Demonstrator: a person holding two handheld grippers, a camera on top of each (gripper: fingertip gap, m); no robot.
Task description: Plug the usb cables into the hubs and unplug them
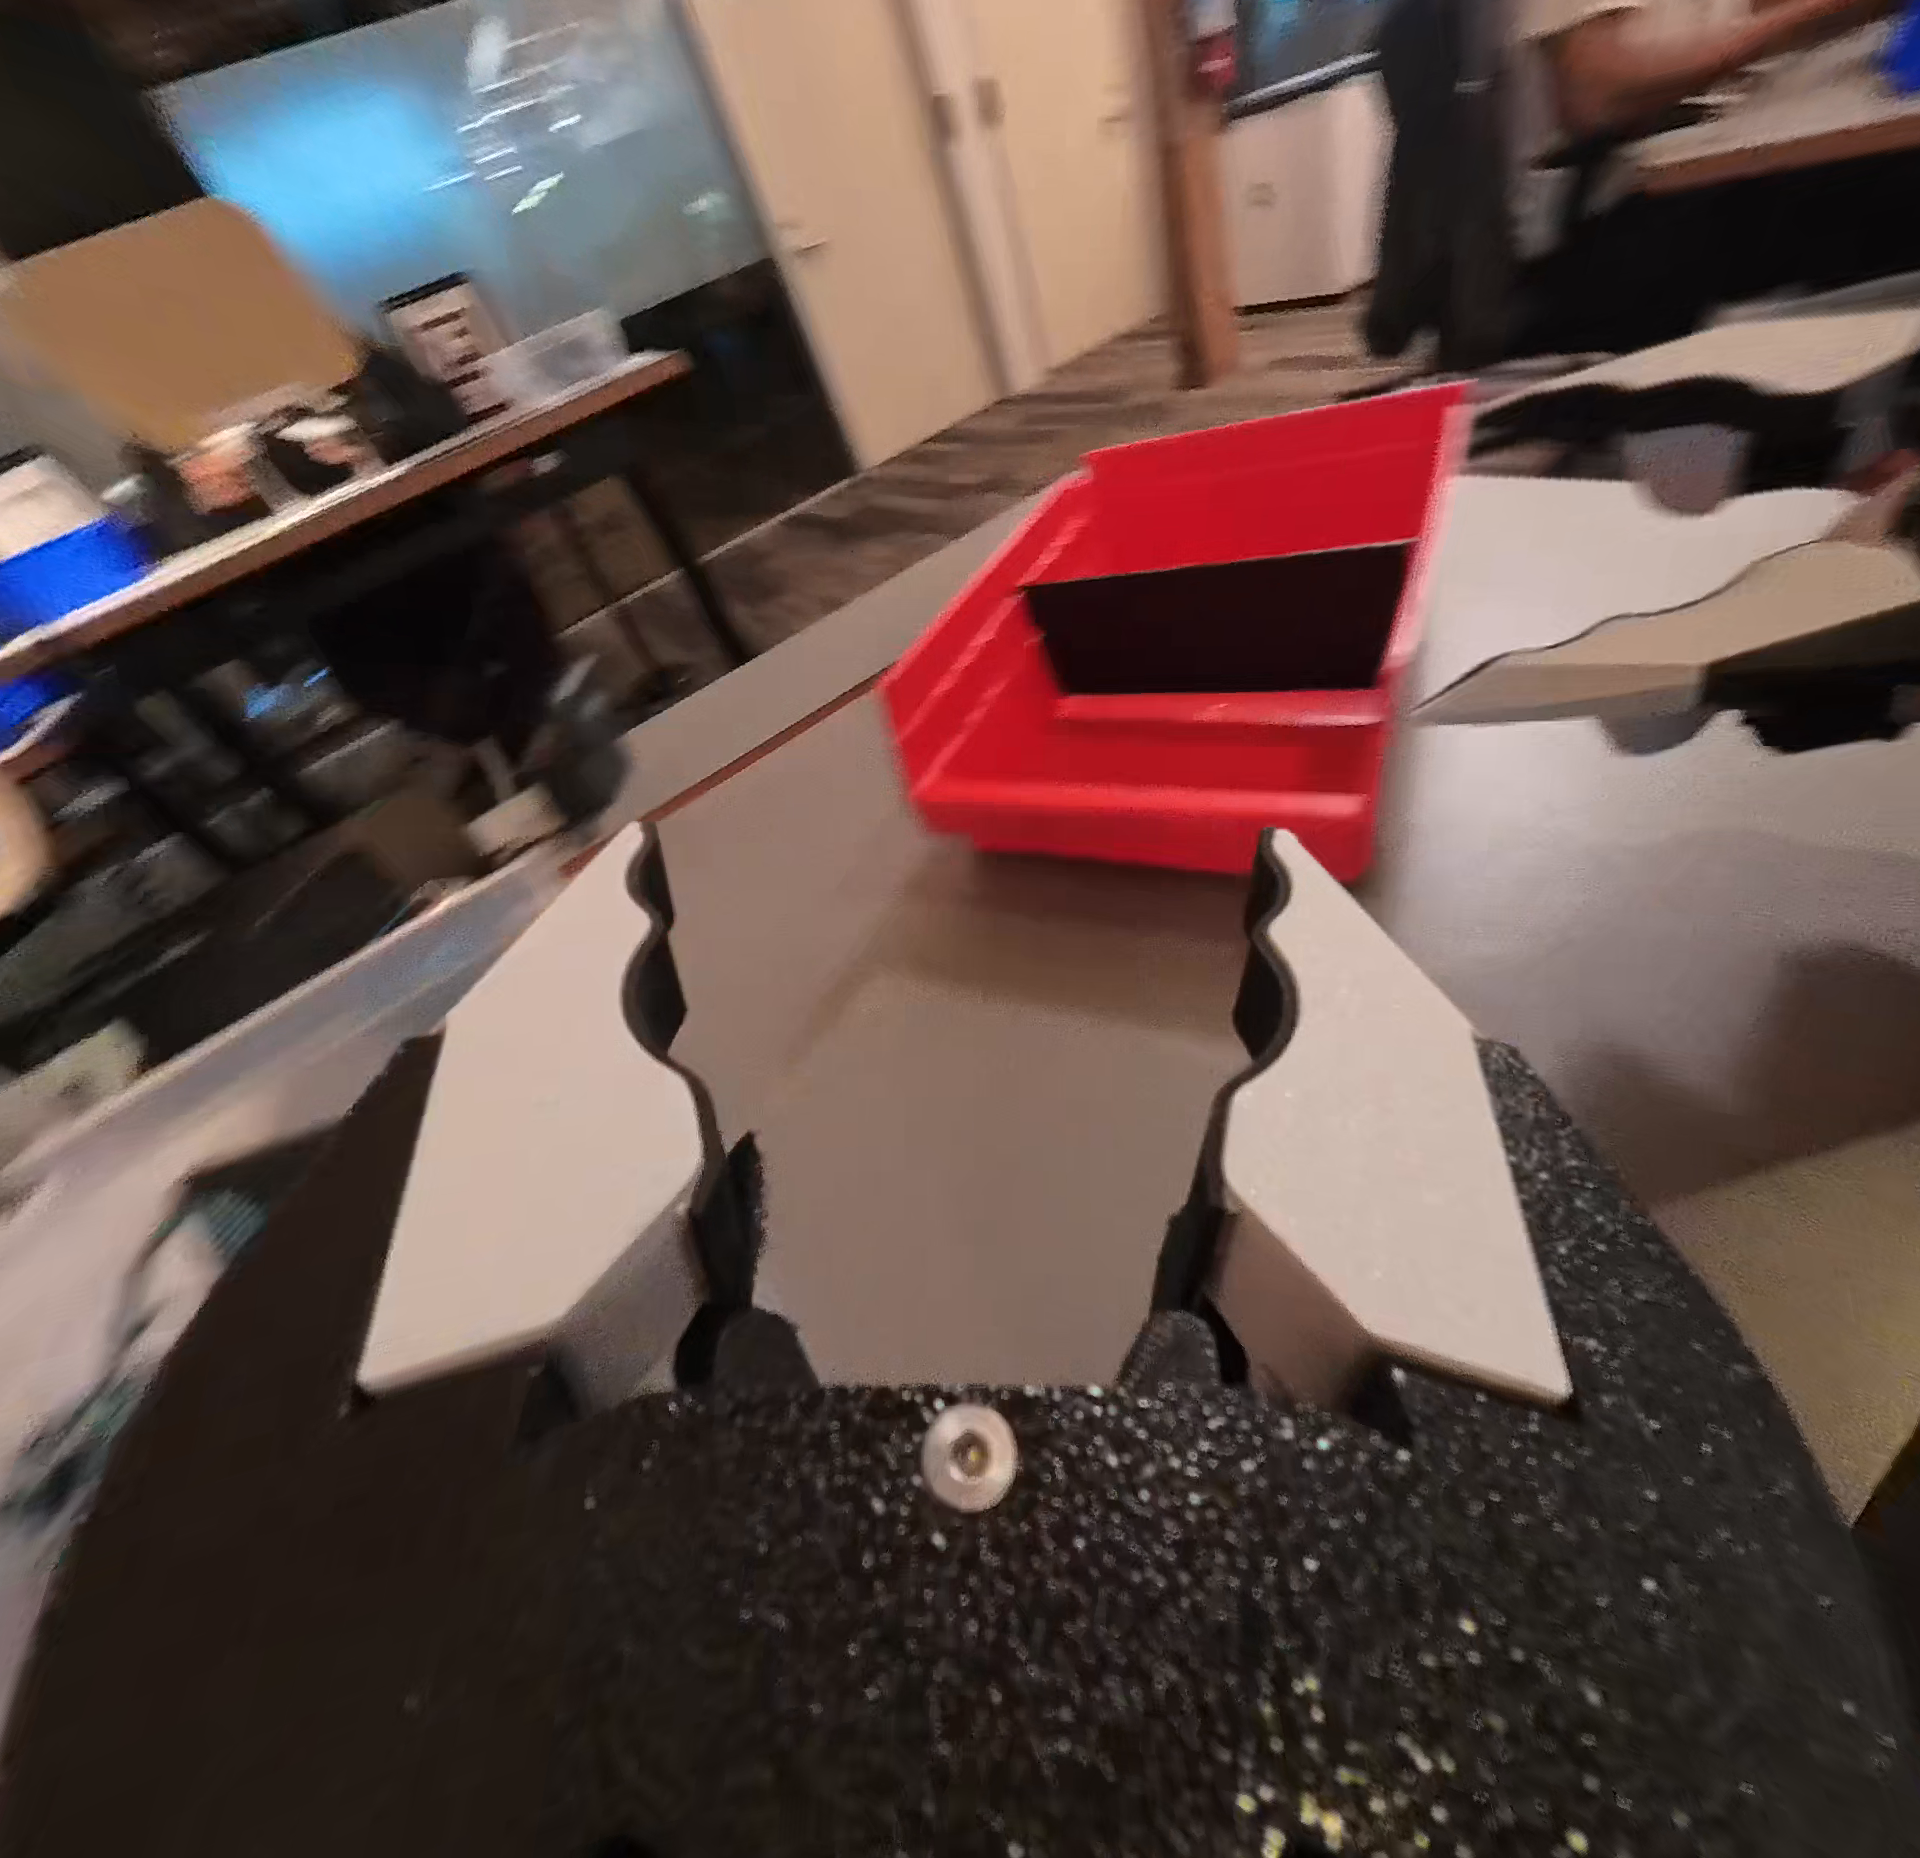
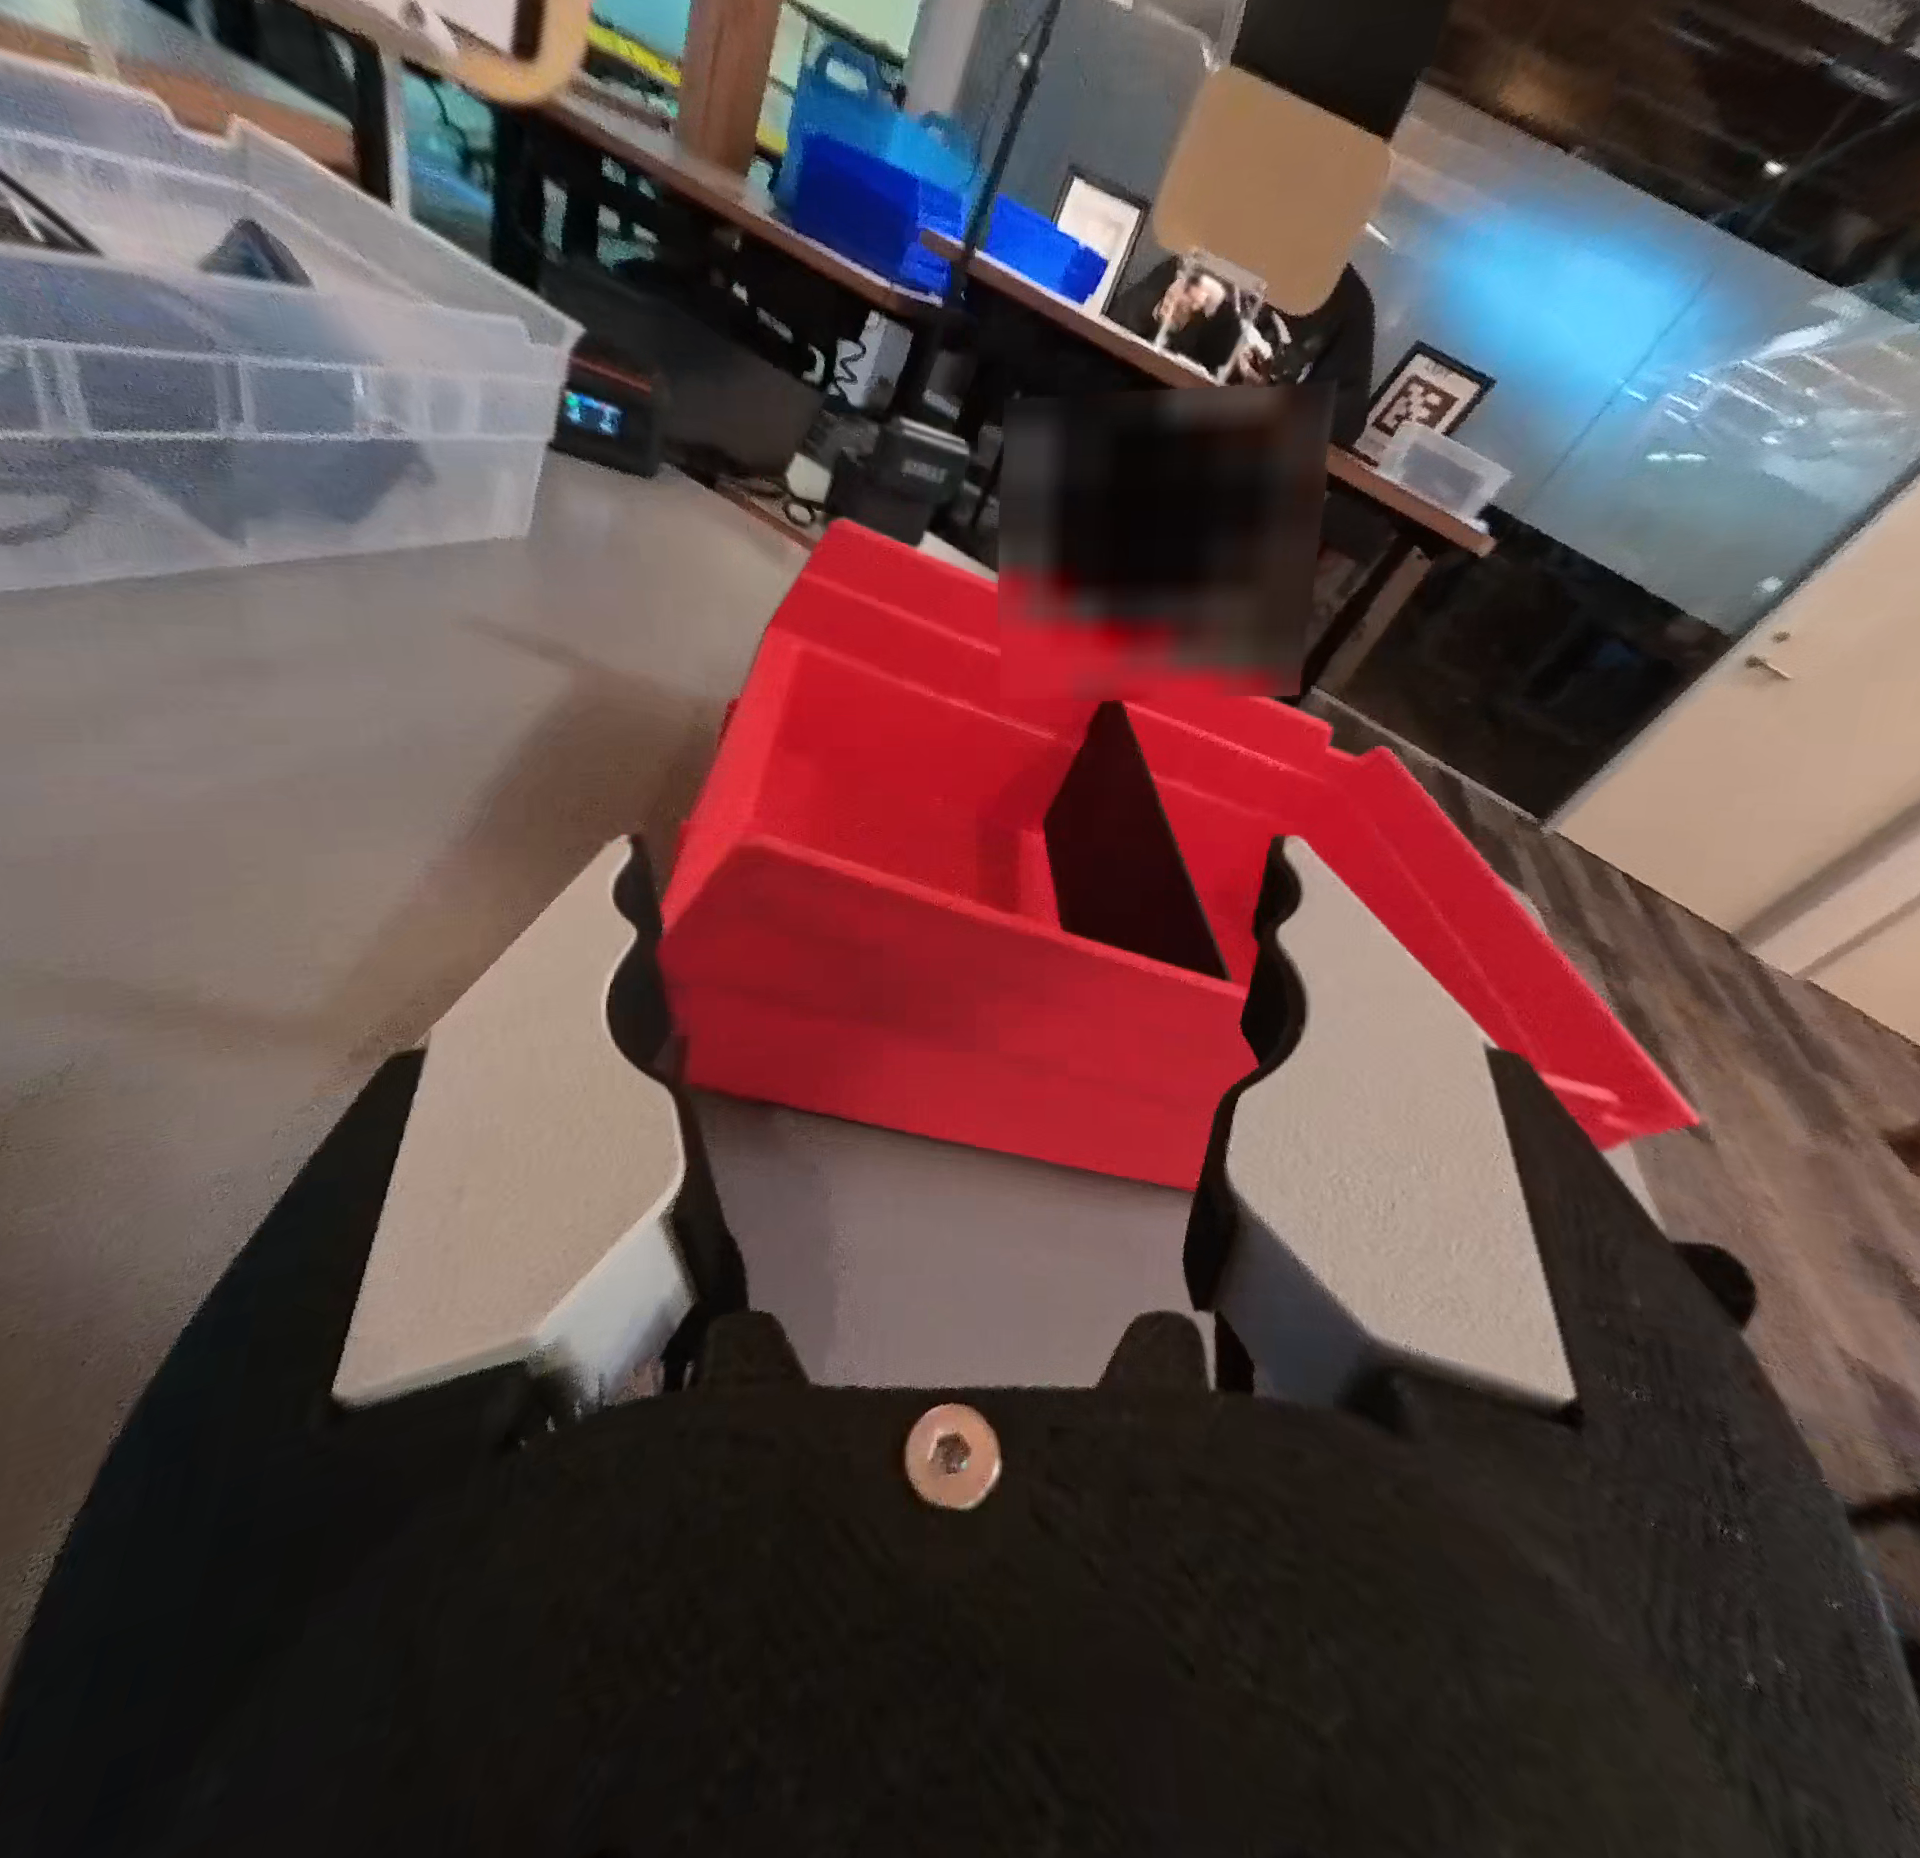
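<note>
Two views share one grey table (image 1: 1558,977) and one red bin (image 1: 1164,769) with a black divider (image 1: 1216,624) standing across it. Neither view shows any USB cable or hub; where they are cannot be told.

Only the left view shows the white cabinet doors (image 1: 935,198) behind and a seated person (image 1: 1662,42) at a far desk on the right. It also shows the right gripper (image 1: 1704,520) reaching in from the right edge, beside the bin, its jaws spread with nothing between them. The bin sits ahead of the left gripper (image 1: 961,873) and a little to its right, apart from the fingertips. That gripper is wide open and holds nothing; bare tabletop fills the gap.

Only the right view shows the clear plastic tray (image 2: 312,426) on the table at upper left, with dark shapes inside too blurred to name. Blue bins (image 2: 914,198) sit on a far desk (image 2: 1039,291). From this side the divider (image 2: 1122,863) is seen nearly edge-on. The right gripper (image 2: 961,873) is wide open and empty, and the bin's (image 2: 883,987) near wall lies between its fingers; whether they touch it I cannot tell. Its right finger (image 2: 1382,1133) hides part of the bin's right side.
</note>
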